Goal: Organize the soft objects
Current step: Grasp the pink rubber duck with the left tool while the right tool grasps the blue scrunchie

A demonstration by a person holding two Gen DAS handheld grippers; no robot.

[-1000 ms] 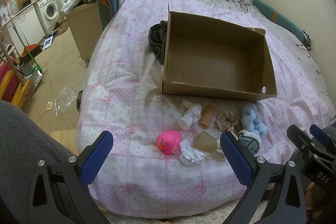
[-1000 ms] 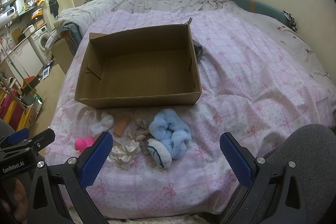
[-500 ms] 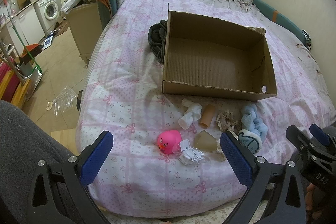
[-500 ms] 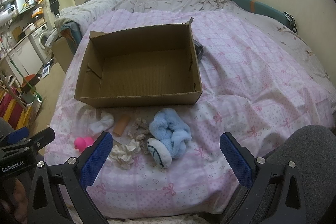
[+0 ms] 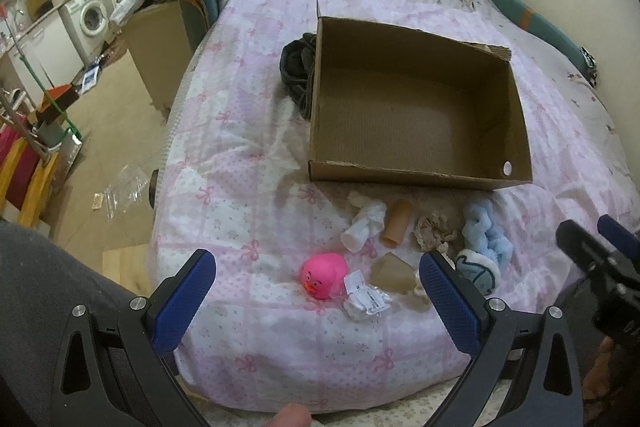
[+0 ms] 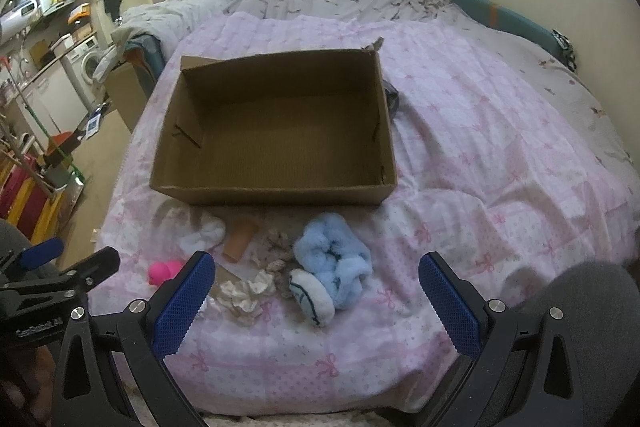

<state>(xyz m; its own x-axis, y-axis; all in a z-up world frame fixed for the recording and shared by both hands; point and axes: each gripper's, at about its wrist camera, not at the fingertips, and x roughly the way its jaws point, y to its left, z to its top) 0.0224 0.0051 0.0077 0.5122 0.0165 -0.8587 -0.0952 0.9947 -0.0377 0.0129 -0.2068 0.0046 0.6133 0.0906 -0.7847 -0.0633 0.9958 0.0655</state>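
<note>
Progress: you are at the start, as I judge it; the cardboard box [image 6: 276,143] on the bed [image 6: 500,131] holds nothing, and every soft item lies outside it.
Left claw [image 5: 318,285]: spread wide, empty, hanging over the near edge of the bed, with the pink duck [image 5: 323,274] showing between its fingers.
Right claw [image 6: 314,285]: spread wide too, empty, with the blue fluffy cloth [image 6: 334,257] ahead between its fingers.
Where the items lie: in a loose row on the quilt, just in front of the box's near wall.
Left end of the row: the pink duck, a crumpled packet with a label [image 5: 366,301] touching it, and a white rolled sock [image 5: 364,225] further in.
Middle: a tan tube [image 5: 396,223], a beige scrunchie [image 5: 434,231] and a cream scrunchie [image 6: 246,293].
Right end: the blue fluffy cloth, with a white round pad [image 6: 312,297] resting against it.
Left to do: all of it; each piece needs lifting into the box.
Beside the box: a dark garment [image 5: 296,71] lies against its left wall; you cannot tell whether it belongs to the task.
</note>
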